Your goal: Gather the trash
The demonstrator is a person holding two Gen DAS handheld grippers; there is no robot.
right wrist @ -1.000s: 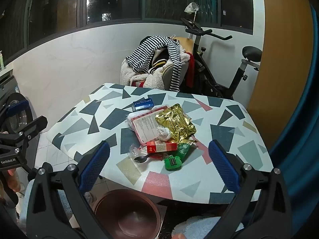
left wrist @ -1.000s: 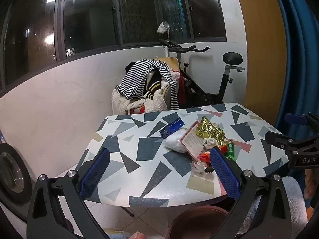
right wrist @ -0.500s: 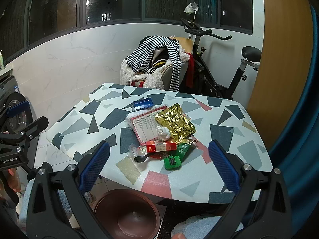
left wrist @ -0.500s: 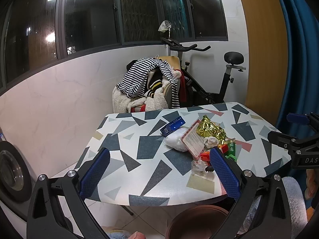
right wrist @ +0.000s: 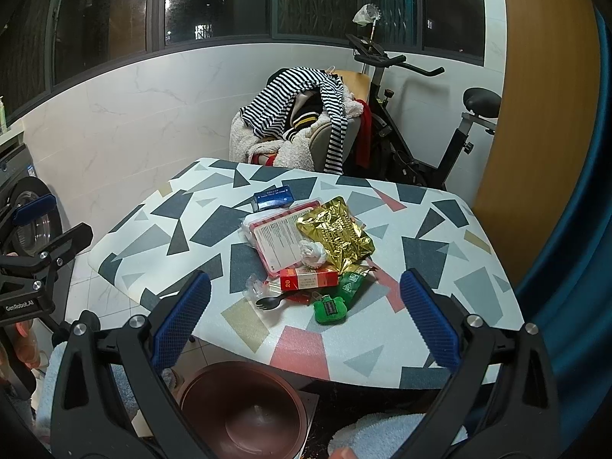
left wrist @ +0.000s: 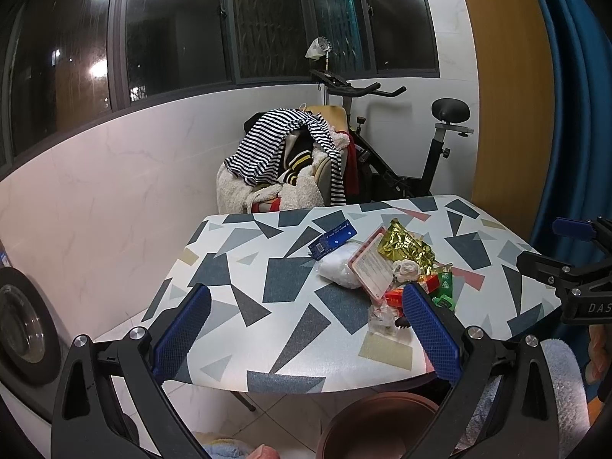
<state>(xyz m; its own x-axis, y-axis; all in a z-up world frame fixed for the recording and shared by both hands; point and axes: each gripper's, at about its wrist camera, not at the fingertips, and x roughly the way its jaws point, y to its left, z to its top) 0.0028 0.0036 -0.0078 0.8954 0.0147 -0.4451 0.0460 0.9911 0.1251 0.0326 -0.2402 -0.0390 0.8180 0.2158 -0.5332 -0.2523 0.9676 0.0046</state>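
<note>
A heap of trash lies on the patterned table [right wrist: 160, 237]: a gold foil bag [right wrist: 334, 231], a red-and-white packet [right wrist: 277, 241], a crumpled white tissue [right wrist: 313, 253], a red box [right wrist: 309, 278], a blue box [right wrist: 273, 197], a black spork [right wrist: 273, 300], a green keychain [right wrist: 330, 309]. The left wrist view shows the gold foil bag [left wrist: 405, 244] and blue box [left wrist: 332, 238] too. A brown bin [right wrist: 243, 409] stands on the floor under the table's near edge. My right gripper [right wrist: 304, 323] is open, short of the heap. My left gripper [left wrist: 306, 327] is open over the table's left front.
Behind the table stand a chair piled with clothes [right wrist: 302, 122] and an exercise bike [right wrist: 440, 122]. A washing machine [left wrist: 23, 329] is at the left. A blue curtain [left wrist: 570, 95] hangs at the right. The other gripper [left wrist: 573, 271] shows at the right edge.
Both views have shifted only slightly; the table sits a little lower and nearer in the left view. Nothing was picked up and both grippers stay open.
</note>
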